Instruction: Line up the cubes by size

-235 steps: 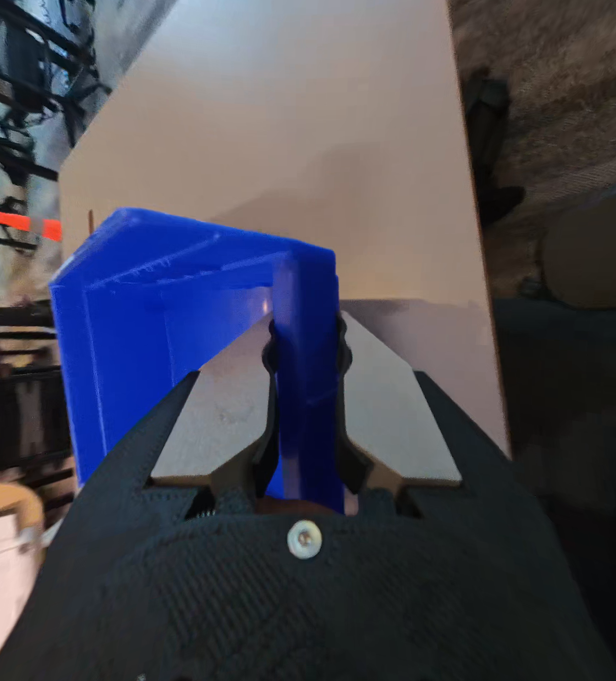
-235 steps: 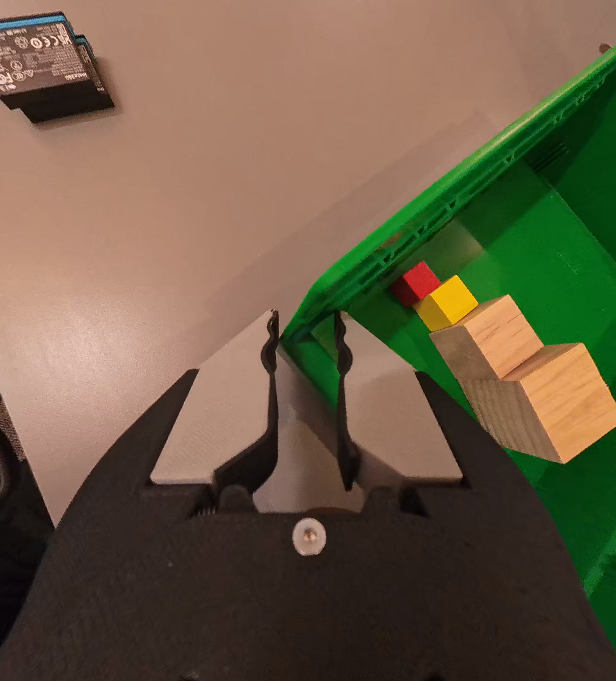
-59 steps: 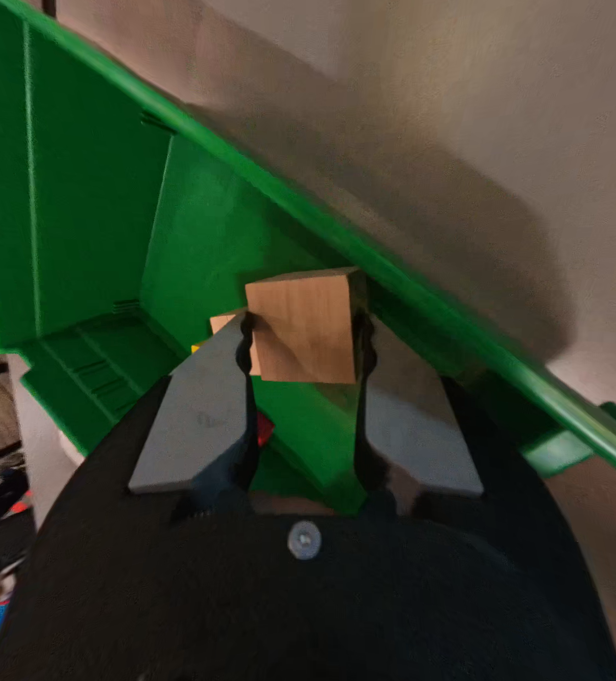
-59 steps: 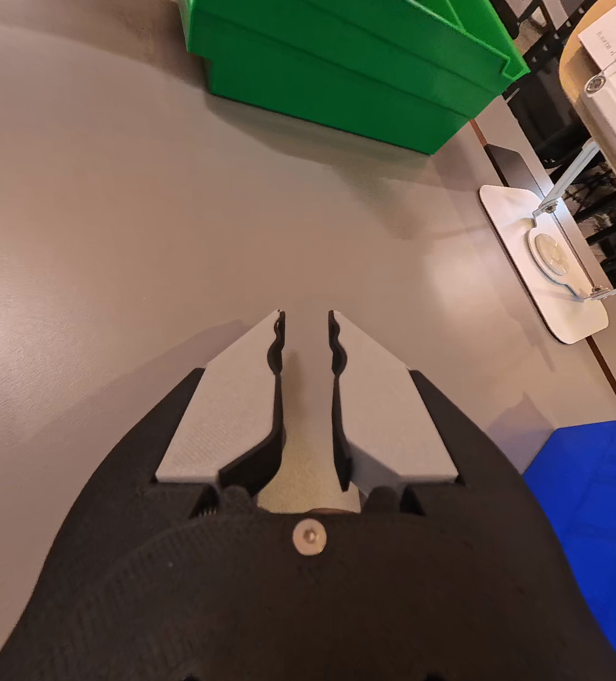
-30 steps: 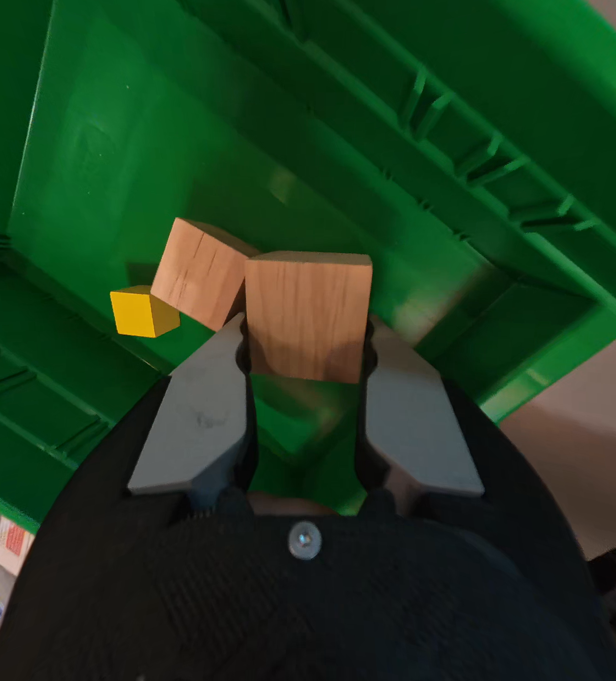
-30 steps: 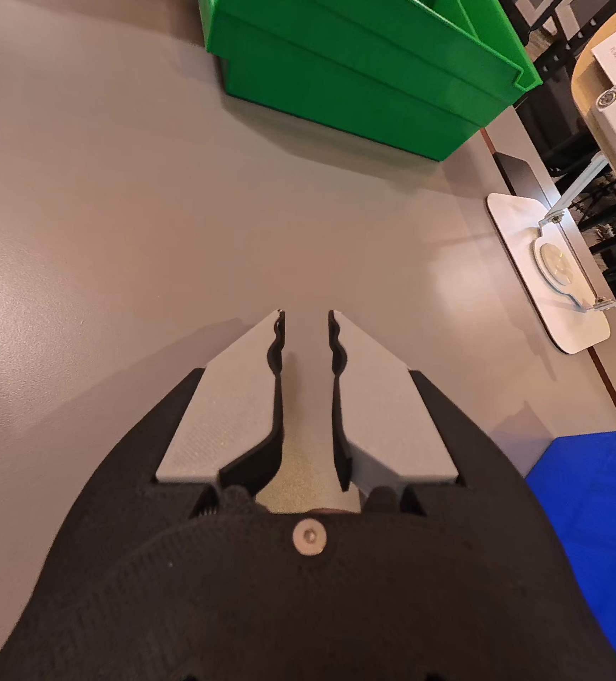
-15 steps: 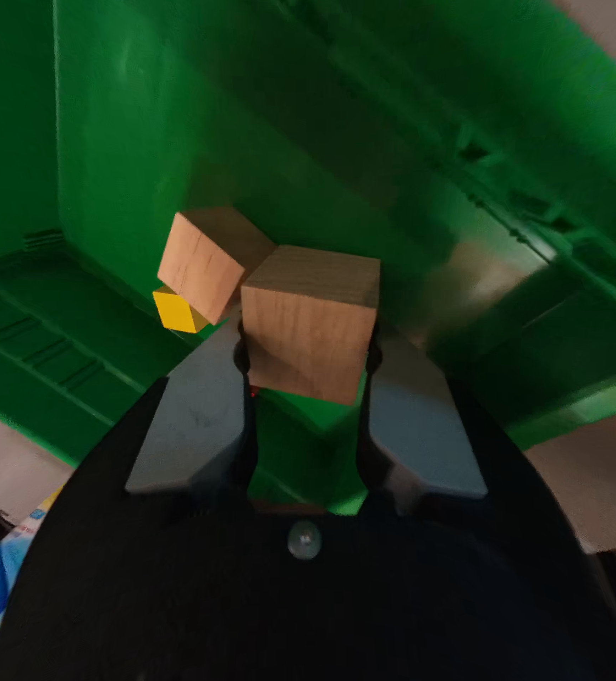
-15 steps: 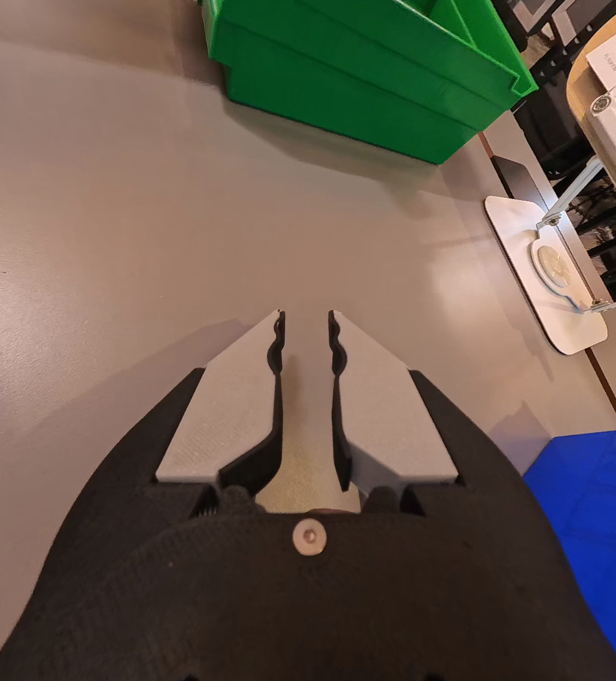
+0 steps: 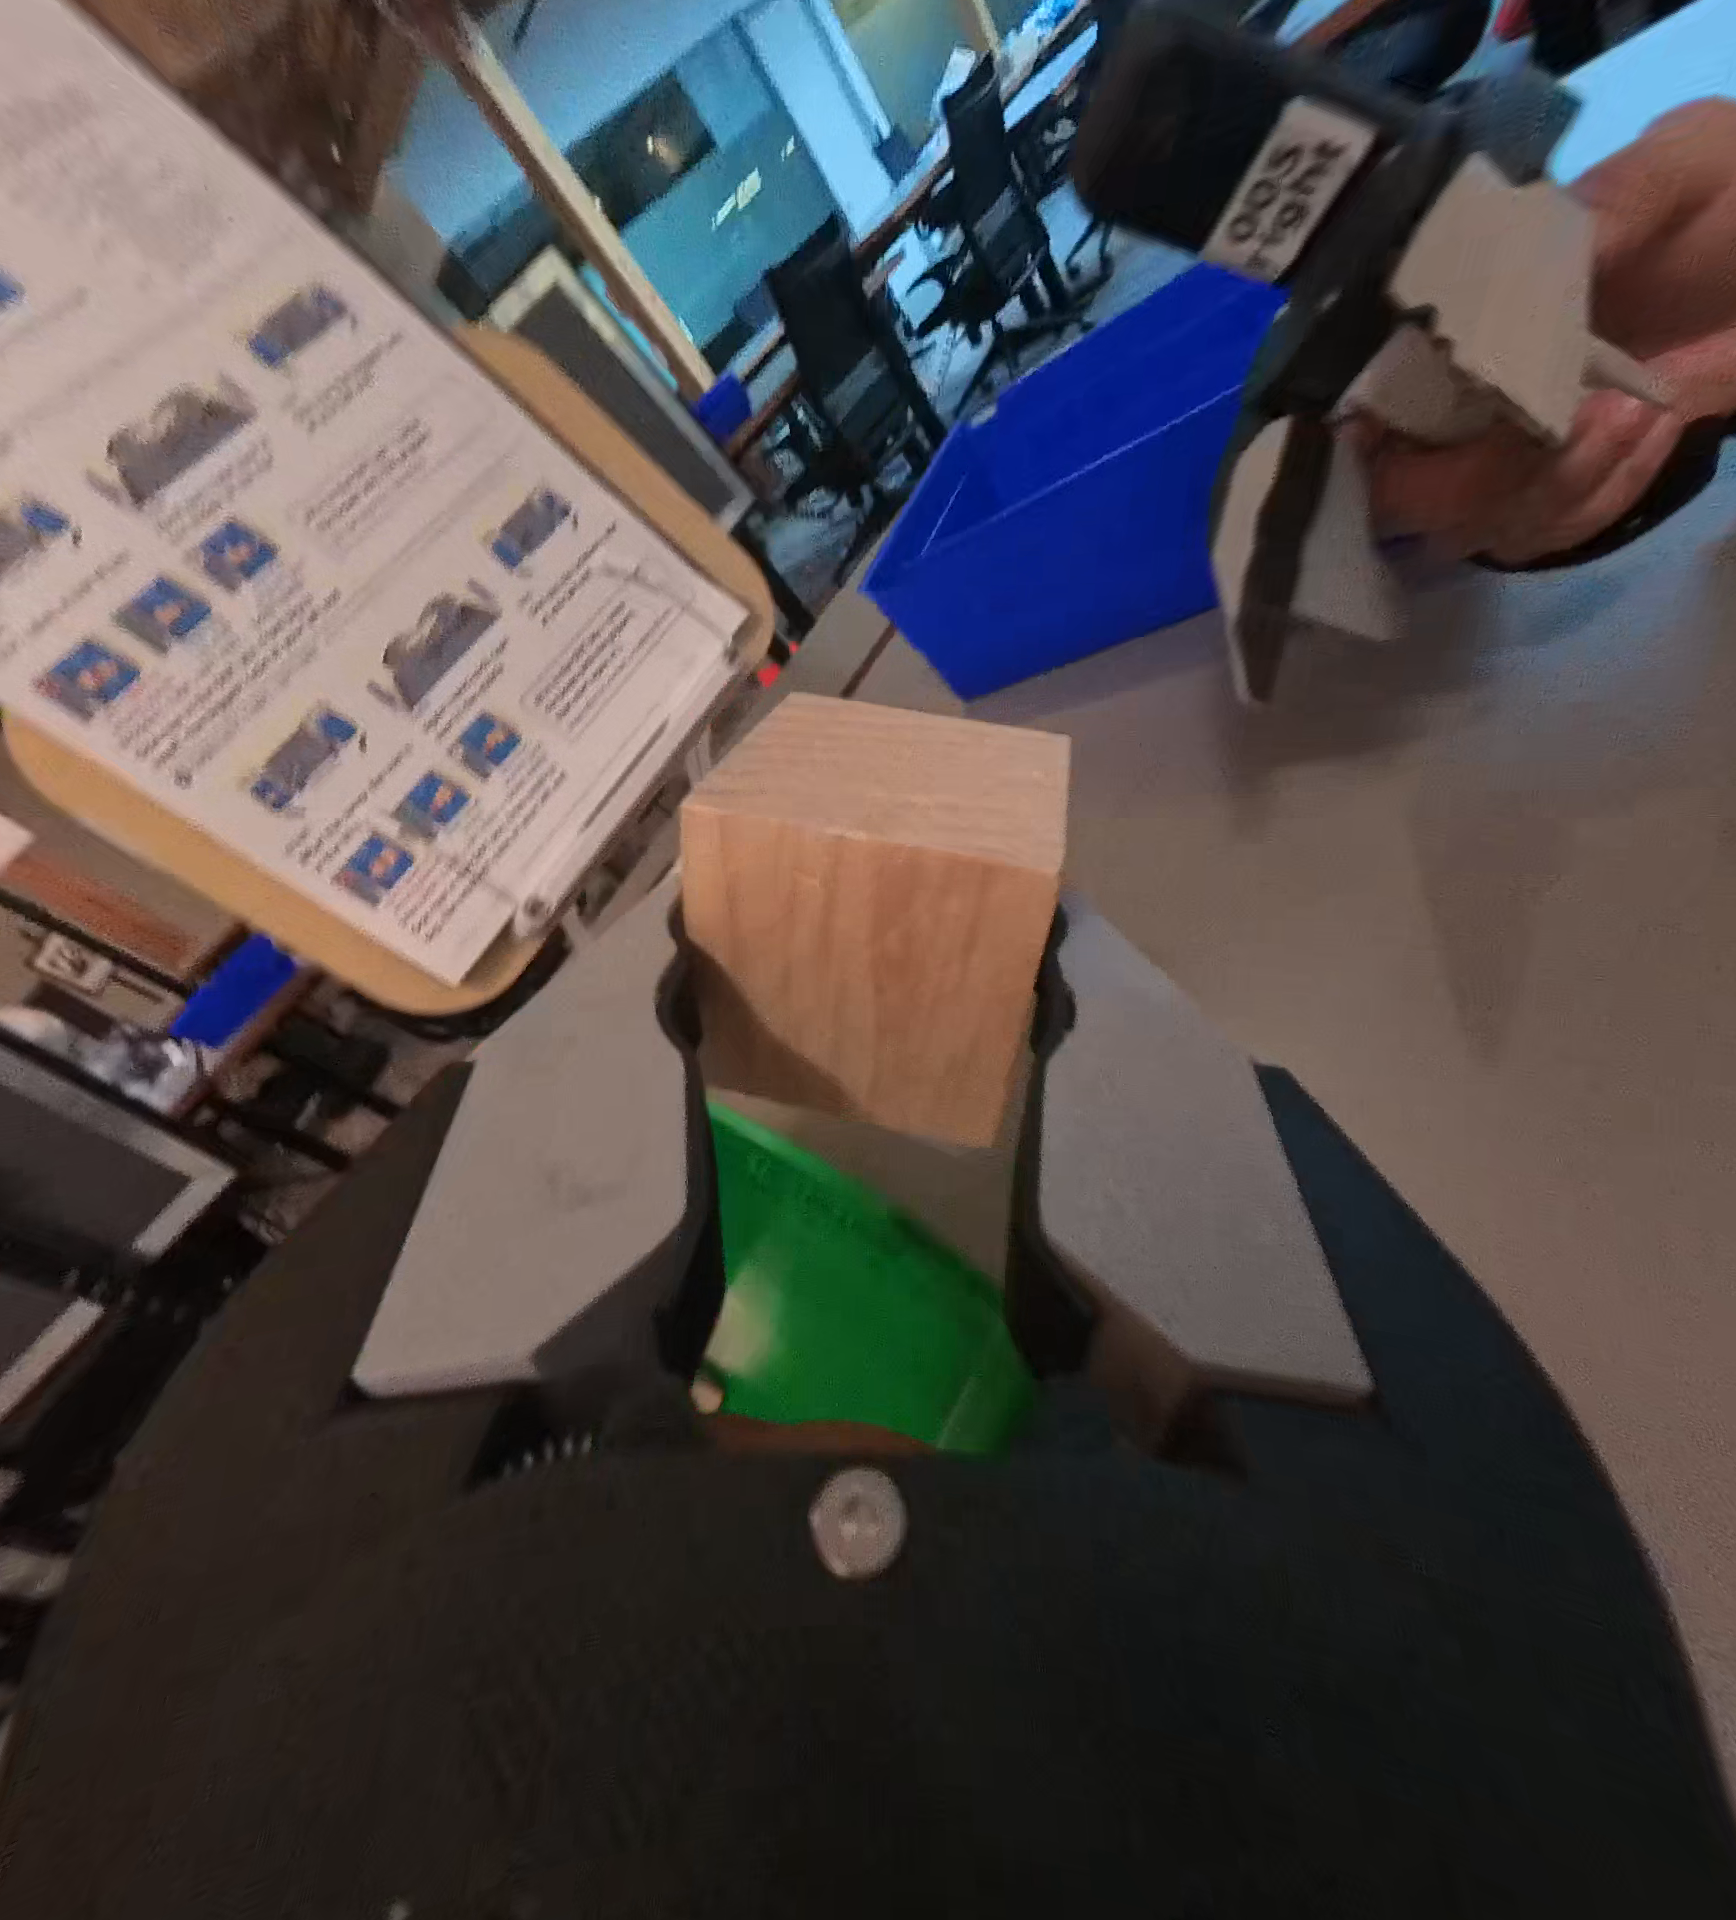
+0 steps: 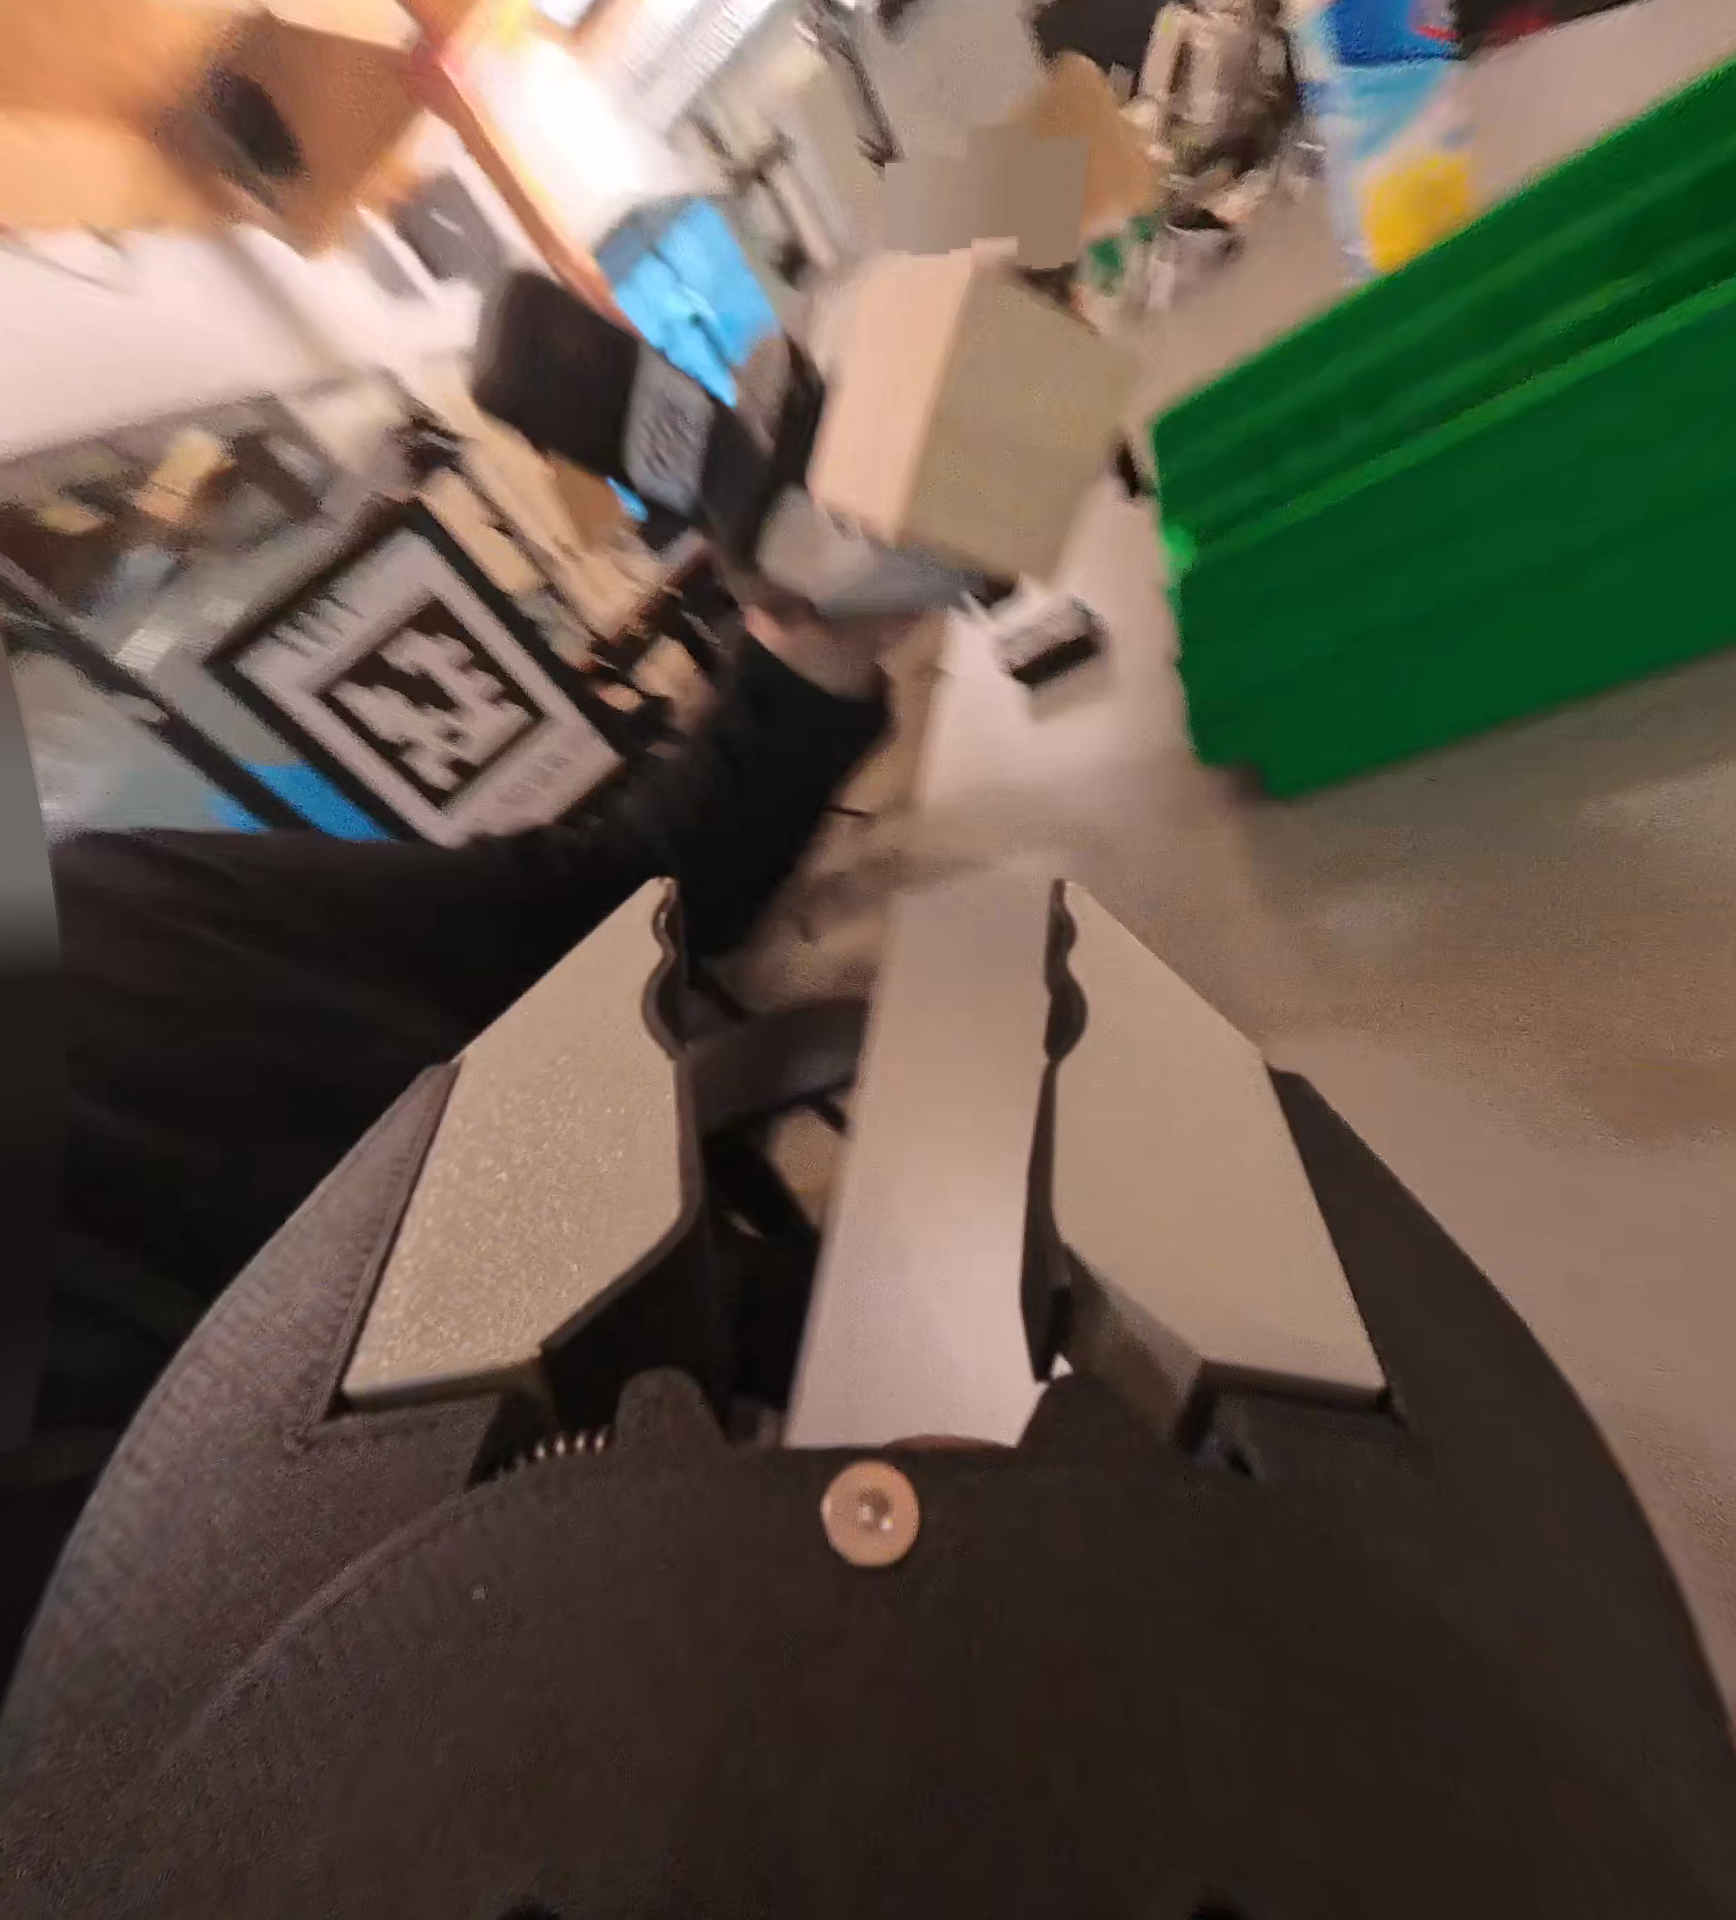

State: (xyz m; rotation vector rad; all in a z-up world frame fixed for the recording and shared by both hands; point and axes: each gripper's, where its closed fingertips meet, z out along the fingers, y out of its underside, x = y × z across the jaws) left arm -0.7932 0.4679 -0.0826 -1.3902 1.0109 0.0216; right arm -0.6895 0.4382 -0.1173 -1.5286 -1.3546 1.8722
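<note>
One large pale wooden cube pinched in left gripper, above green plastic bin; right gripper spread, empty.

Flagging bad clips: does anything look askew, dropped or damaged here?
Nothing stands out. The large wooden cube sits squarely in the left hand-held gripper, lifted clear of the green bin; the right hand-held gripper is empty.

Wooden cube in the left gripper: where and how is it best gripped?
As now: the left gripper clamps the wooden cube on two opposite flat side faces, approaching square to a third face. The parallel faces seat flush against the pads.
</note>
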